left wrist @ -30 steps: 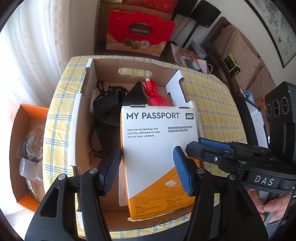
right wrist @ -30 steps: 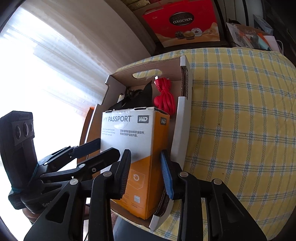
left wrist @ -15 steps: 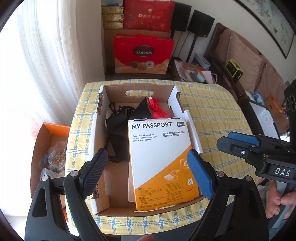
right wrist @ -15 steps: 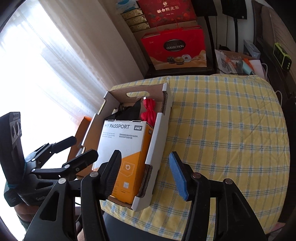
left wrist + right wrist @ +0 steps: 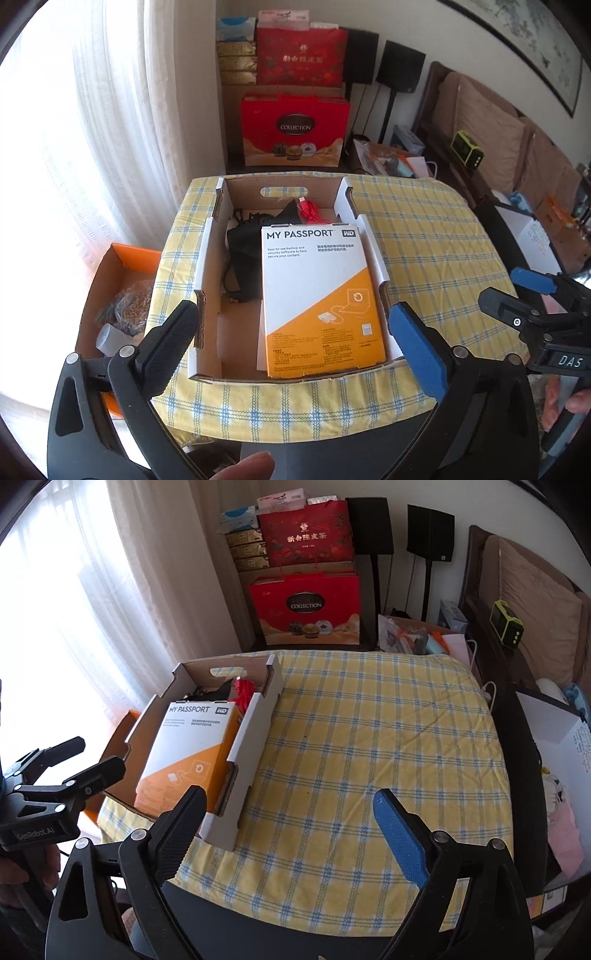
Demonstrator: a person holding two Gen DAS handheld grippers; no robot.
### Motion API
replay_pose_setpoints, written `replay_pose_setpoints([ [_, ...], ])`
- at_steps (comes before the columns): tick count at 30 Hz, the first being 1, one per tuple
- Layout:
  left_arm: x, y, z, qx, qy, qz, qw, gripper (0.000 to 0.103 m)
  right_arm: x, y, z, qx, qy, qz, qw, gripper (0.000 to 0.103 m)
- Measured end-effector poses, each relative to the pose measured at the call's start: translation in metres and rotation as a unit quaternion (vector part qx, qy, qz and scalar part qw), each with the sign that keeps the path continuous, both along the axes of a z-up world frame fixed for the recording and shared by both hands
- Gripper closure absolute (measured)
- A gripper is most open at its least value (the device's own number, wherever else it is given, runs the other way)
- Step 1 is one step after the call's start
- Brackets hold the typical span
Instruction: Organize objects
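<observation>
1. The hard-drive box [image 5: 317, 295] is lying inside the cardboard tray [image 5: 201, 266], seemingly the last item.
2. The left gripper [image 5: 291, 339] and right gripper [image 5: 288, 827] are opening, jaws empty.

The cardboard box [image 5: 207, 258] sits on the left part of the surface [image 5: 424, 251], reaching from its near edge to its far edge; inside it, the hard-drive package [image 5: 317, 295] lies against the right wall at the near end; the black pouch with cords [image 5: 243, 254] lies left of the package, toward the far end; the red cable [image 5: 310, 212] lies in the far right corner, behind the package; left of the surface and lower, an open carton [image 5: 122, 258] stands beside it; beyond the far edge stands a gift bag [image 5: 295, 129], with stacked boxes [image 5: 236, 59] behind it.
</observation>
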State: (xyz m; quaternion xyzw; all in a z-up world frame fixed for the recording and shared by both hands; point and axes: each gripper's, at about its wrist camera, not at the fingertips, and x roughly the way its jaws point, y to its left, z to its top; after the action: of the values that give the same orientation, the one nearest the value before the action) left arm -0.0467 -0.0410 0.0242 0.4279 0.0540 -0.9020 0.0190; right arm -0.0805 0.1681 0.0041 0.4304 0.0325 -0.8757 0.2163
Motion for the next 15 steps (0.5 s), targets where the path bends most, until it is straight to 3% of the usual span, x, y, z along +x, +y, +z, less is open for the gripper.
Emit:
replay_pose_setpoints([
  [15, 0.047, 0.019, -0.003, 0.010, 0.004, -0.008, 0.9999, 0.000, 0.051, 0.028, -0.007, 0.026, 0.051, -0.049, 0.997, 0.001],
])
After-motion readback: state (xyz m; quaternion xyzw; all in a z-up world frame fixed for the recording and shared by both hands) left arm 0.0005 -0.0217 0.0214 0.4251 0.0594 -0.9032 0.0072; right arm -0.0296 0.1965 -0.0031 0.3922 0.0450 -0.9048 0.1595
